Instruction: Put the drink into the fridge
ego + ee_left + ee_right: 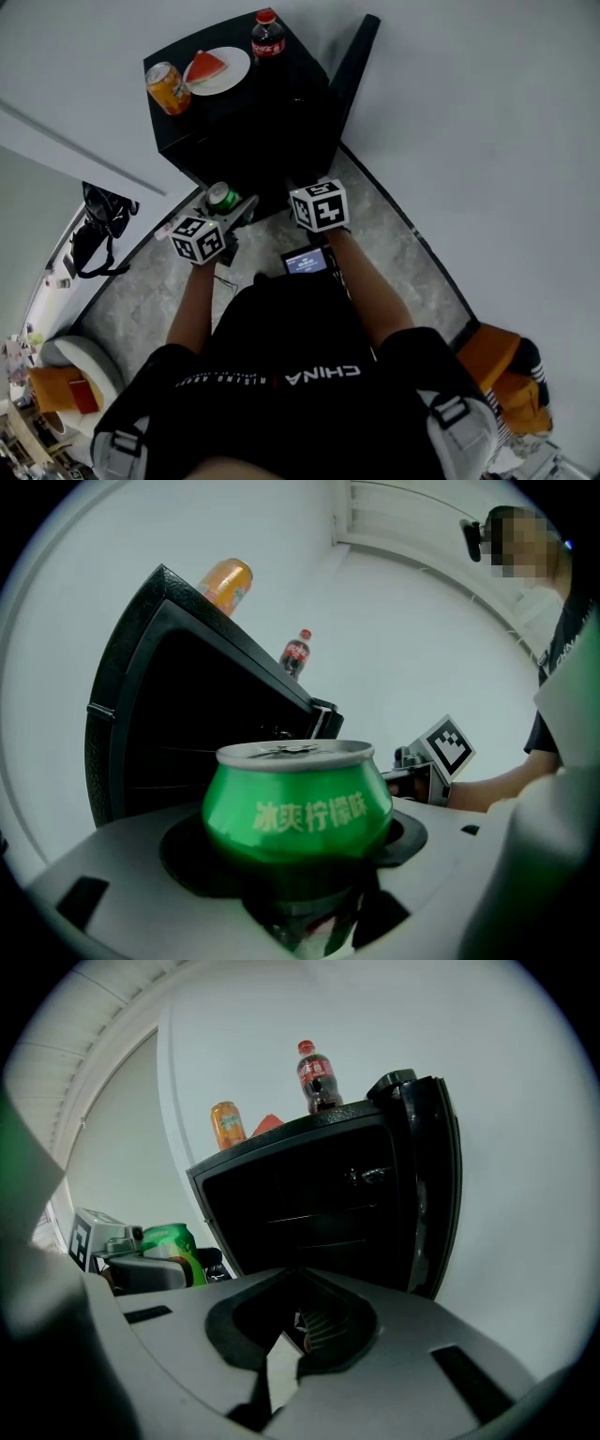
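Green drink can (295, 799) is gripped by the left gripper (232, 210), whose jaws are spread wide around its sides, and it is held upright just in front of the black fridge (309, 1213). The fridge's door (433, 1185) is swung open. The right gripper (300, 1330) is held before the fridge with its jaws drawn together and nothing between them. On top of the fridge are set an orange can (168, 88), a plate (230, 77) with a watermelon slice (207, 67), and a cola bottle (268, 35).

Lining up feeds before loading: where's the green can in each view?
Head view: can, left of centre, before the fridge.
Left gripper view: can, lower centre, between the jaws.
Right gripper view: can, left, mid-height.
Shared landmark: cola bottle atop the fridge.
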Tool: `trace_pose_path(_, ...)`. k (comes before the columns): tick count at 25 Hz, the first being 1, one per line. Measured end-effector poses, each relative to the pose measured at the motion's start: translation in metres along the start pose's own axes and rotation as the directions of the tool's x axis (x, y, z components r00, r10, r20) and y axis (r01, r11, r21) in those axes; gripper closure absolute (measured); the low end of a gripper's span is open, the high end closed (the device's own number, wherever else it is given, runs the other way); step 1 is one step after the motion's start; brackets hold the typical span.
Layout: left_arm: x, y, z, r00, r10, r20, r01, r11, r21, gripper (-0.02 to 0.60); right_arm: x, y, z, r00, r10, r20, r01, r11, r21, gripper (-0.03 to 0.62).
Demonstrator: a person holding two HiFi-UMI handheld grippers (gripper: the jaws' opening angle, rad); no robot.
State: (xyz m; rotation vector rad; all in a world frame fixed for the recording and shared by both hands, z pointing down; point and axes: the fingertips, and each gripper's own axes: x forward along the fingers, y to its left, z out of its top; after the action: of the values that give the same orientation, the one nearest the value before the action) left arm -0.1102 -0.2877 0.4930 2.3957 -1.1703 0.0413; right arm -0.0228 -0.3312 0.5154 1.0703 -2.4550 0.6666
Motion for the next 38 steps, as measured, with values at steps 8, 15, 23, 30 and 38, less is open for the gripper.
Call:
trace_pose_path(8, 0.019, 0.005, -0.005, 0.998, 0.060, 0.000, -0.060, 0.998, 0.011, 0.229, 0.001, -0.021, -0.002, 0.999, 0.044, -0.032, -0.045, 0.998, -0.035, 0.579)
trace_pose_path(15, 0.036, 0.012, -0.008, 0.990, 0.140, -0.012, -0.139, 0.989, 0.050, 0.229, 0.005, -0.020, 0.004, 0.992, 0.119, -0.042, -0.122, 0.990, -0.075, 0.579)
trace_pose_path(23, 0.071, 0.042, -0.014, 0.986, 0.165, -0.005, -0.165, 0.985, 0.042, 0.229, 0.033, -0.032, 0.006, 0.986, 0.157, -0.049, -0.160, 0.984, -0.074, 0.578)
trace_pose_path(30, 0.113, 0.093, -0.030, 0.971, 0.237, 0.017, -0.237, 0.970, 0.053, 0.230, 0.069, -0.045, 0.002, 0.983, 0.179, -0.037, -0.182, 0.979, -0.093, 0.579)
trace_pose_path(38, 0.161, 0.151, -0.050, 0.955, 0.295, 0.043, -0.298, 0.950, 0.095, 0.230, 0.117, -0.065, -0.009, 0.981, 0.194, -0.011, -0.194, 0.975, -0.111, 0.579)
